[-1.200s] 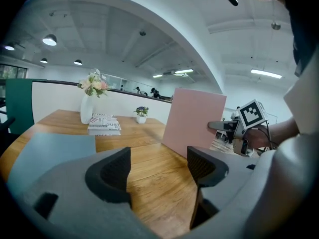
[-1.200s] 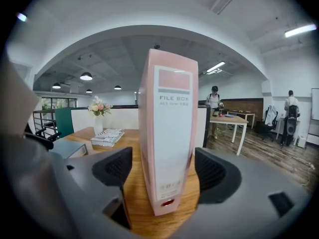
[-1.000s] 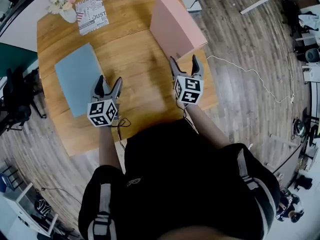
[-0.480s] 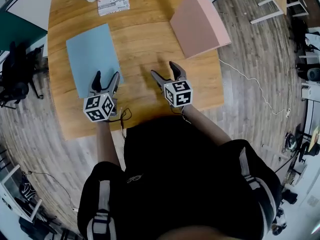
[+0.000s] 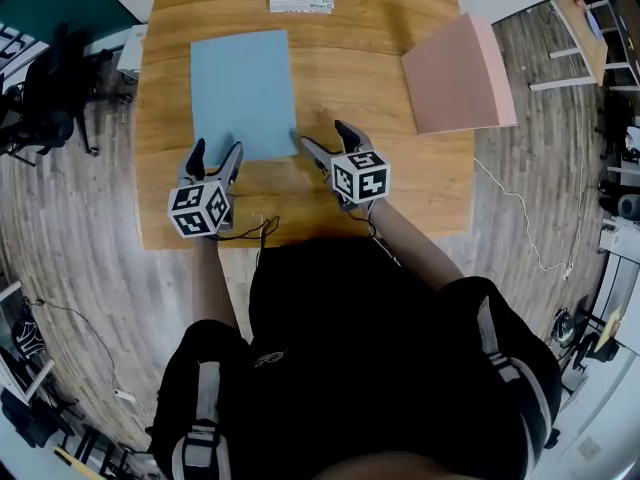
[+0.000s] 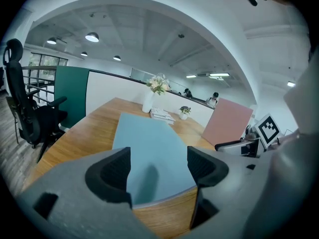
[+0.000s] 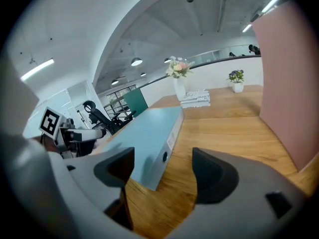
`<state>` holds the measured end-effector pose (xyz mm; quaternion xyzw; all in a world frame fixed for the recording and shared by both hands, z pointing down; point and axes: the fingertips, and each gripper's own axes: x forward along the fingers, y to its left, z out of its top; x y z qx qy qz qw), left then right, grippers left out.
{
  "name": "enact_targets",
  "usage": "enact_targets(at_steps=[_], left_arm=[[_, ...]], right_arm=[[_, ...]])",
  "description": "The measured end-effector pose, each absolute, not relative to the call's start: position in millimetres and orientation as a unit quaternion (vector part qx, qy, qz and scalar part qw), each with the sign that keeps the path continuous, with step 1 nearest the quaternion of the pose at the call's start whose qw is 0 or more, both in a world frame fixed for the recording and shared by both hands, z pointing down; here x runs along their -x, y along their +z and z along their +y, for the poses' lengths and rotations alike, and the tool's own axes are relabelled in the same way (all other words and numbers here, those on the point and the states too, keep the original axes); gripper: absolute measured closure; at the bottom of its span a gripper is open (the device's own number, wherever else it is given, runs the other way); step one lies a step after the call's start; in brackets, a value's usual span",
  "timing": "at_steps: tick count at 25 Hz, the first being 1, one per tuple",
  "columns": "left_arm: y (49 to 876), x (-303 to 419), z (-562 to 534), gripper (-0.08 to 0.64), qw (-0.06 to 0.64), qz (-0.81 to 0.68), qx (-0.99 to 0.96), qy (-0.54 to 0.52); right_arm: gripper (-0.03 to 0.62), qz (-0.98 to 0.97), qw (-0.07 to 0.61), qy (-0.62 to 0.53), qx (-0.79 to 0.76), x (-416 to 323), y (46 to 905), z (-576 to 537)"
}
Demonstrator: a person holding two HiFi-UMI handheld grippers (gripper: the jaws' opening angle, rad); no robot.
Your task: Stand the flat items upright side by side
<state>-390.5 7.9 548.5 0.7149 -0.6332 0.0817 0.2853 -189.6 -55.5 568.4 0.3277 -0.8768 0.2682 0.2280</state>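
the blue binder (image 5: pixel 242 93) lies flat on the wood-grain table (image 5: pixel 370 168), a smooth matte rectangle with square corners. the pink binder (image 5: pixel 455 76) already stands upright near the table's right edge, well apart from the blue one.

my left gripper (image 5: pixel 216 149) is wide open with nothing clamped. in the left gripper view the blue binder's (image 6: pixel 149 153) near edge shows between the dark foam pads (image 6: pixel 110 176), neither pad pressing on it. my right gripper (image 5: pixel 323 135) is also open and has just been closing a little. the binder's near corner sits between its jaws, ungripped.

from the head view the blue binder is only a plain sheet of colour. the right gripper view shows its thick spine (image 7: pixel 167 143), with a pale label and a round finger hole. it also shows a vase of flowers (image 7: pixel 178 81), a stack of magazines (image 7: pixel 195 98) and a small potted plant (image 7: pixel 236 81) at the far end.

a second ago my right gripper was by the pink binder and my left was short of the blue one. now both sit at the blue binder's near edge.
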Motion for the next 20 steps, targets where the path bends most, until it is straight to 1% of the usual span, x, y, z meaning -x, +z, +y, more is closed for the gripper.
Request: enact_targets(at_steps=[4,7,9,13,20], left_arm=[[558.2,420.3,-3.4,0.204,0.288,-0.631,-0.714,0.098],[567.7,435.1,-18.1,0.179,0.306,-0.623,-0.713,0.1],[574.2,441.4,-27.0,0.174,0.316,-0.615,-0.714,0.108],[587.5,448.5,-42.1,0.172,0.349,-0.591,-0.718,0.112],[605.8,460.3,-60.8,0.166,0.38,-0.582,-0.711,0.109]], right_arm=[[0.238,-0.871,0.24,0.294,-0.311,223.1,577.7,-58.4],[0.239,-0.867,0.255,0.304,-0.302,240.3,586.4,-62.7],[0.239,-0.864,0.262,0.313,-0.296,249.9,590.4,-65.8],[0.239,-0.852,0.267,0.342,-0.292,264.4,598.3,-75.8],[0.238,-0.837,0.268,0.377,-0.292,275.7,613.0,-94.1]])
